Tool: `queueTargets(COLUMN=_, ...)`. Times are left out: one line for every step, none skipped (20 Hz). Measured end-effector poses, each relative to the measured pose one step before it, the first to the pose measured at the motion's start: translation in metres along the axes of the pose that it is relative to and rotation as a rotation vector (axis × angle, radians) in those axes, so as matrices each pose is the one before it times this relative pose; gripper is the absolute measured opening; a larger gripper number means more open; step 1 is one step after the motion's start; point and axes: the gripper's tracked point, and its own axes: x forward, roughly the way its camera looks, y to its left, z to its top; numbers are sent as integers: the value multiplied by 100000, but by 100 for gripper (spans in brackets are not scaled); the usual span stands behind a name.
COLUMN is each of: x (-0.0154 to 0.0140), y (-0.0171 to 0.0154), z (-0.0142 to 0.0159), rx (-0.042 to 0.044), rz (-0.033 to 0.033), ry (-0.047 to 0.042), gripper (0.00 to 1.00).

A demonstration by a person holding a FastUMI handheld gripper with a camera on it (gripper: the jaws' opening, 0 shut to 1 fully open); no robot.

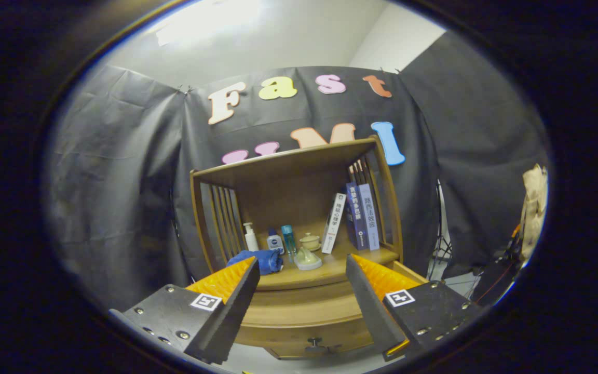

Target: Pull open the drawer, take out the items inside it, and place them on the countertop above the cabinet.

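Note:
A wooden cabinet (304,317) with a shelf hutch stands ahead of me. Its drawer front (299,335) sits below the countertop (325,270) and looks closed, with a small dark knob (314,342) low between my fingers. My gripper (301,270) is open and holds nothing, its fingers spread wide and apart from the cabinet. On the countertop lie a blue cloth (260,259) just beyond the left finger and a pale green dish (307,258) in the middle.
At the back of the countertop stand a white pump bottle (250,237), a small white bottle (274,242), a teal bottle (288,239) and a lidded cup (310,240). Several books (356,215) lean at the right. A tripod (442,244) stands right of the cabinet.

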Motion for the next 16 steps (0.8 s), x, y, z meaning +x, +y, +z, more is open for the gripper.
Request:
queueTargets(x=-25, y=-953, z=-923, rx=2103, rz=-790, ry=75, gripper=99)
queueTargets(x=100, y=-764, z=-939, rx=1500, rz=-337, ry=1312, gripper=99)
queueTargets(x=148, y=-650, z=-1068, rx=917, rz=34, ry=2509, gripper=99)
queueTargets(x=94, y=-618, z=-1124, rx=-172, rz=5, ry=2363, gripper=99)
queueTargets(x=270, y=-673, z=-804, rx=-889, rz=-517, ry=2223, gripper=99)
queueTargets(x=189, y=-606, z=-866, rx=-1519, rz=-1034, ry=1264, gripper=99)
queueTargets(x=240, y=-442, z=-1136, rx=-1768, rz=-773, ry=2152, gripper=99)
queueTargets(x=153, y=106, z=-1033, rx=-2240, rz=470, ry=1438, gripper=99)
queueTargets(x=152, y=425, z=-1017, rx=-2489, rz=1025, ry=1809, gripper=99)
queueTargets(x=176, y=413, z=-1008, rx=-2015, rz=971, ry=1872, gripper=99)
queueTargets(x=125, y=398, z=-1016, rx=-1651, rz=945, ry=2237, gripper=99)
queueTargets(x=78, y=476, z=-911, rx=-555, rz=684, ry=1705, gripper=99)
queueTargets(x=123, y=632, z=-663, rx=-282, rz=1111, ry=1246, gripper=99)
queueTargets(x=150, y=779, z=-768, rx=-197, rz=1595, ry=905, gripper=99)
queueTargets(x=233, y=647, z=-839, rx=-798, rz=1430, ry=621, gripper=99)
queueTargets(x=197, y=408, z=-969, rx=-2025, rz=738, ry=1435, gripper=99)
